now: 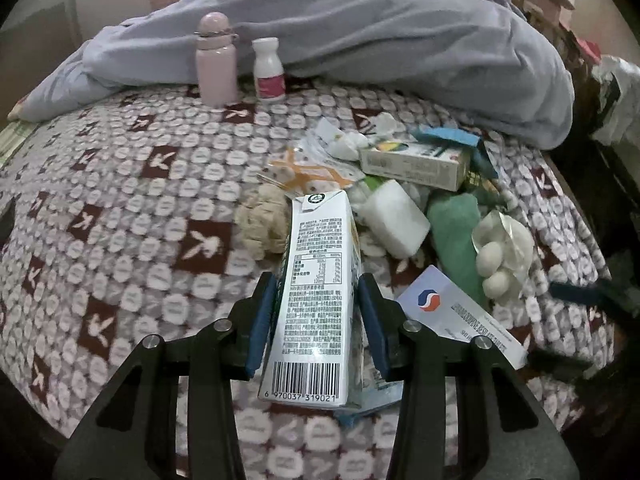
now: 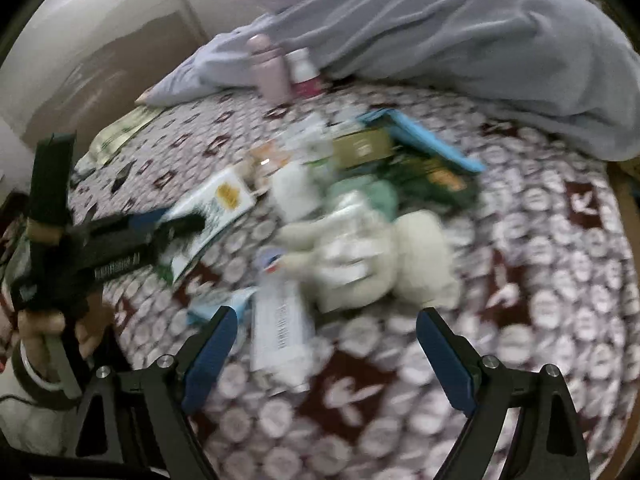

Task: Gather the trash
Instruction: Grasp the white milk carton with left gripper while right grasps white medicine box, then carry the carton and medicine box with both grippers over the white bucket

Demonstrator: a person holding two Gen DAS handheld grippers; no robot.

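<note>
While the bed is strewn with litter, we see the left gripper [image 1: 318, 300] set around a white drink carton [image 1: 316, 280] that lies lengthwise on the patterned blanket [image 1: 120, 220], barcode end toward the camera; its blue pads [image 1: 262, 320] sit against the carton's two long sides, so we read it as clamped on the carton. In the right wrist view, which is blurred, the same carton [image 2: 218, 208] shows at the left with the left gripper [image 2: 172, 222] on it, and a hand [image 2: 44, 328] holds that tool's handle at the left edge. The right gripper [image 2: 326, 320] hangs over the blanket [image 2: 560, 280] with its jaws wide apart and nothing between the pads; a pale flat box [image 2: 282, 332] lies just ahead of it, nearer the left finger. Beyond the carton in the left wrist view the rest of the trash lies in a heap: a crumpled tissue [image 1: 262, 224] just beside the carton's far end, a white block [image 1: 394, 220], a green cloth [image 1: 456, 236], a bag of white balls [image 1: 500, 252], a medicine box [image 1: 416, 162] and a white card with a red and blue logo [image 1: 464, 312] near the right finger. A pink bottle [image 1: 216, 64] and a small white bottle [image 1: 268, 70] stand upright, near each other, against the grey-blue quilt [image 1: 400, 40] at the far side.
</note>
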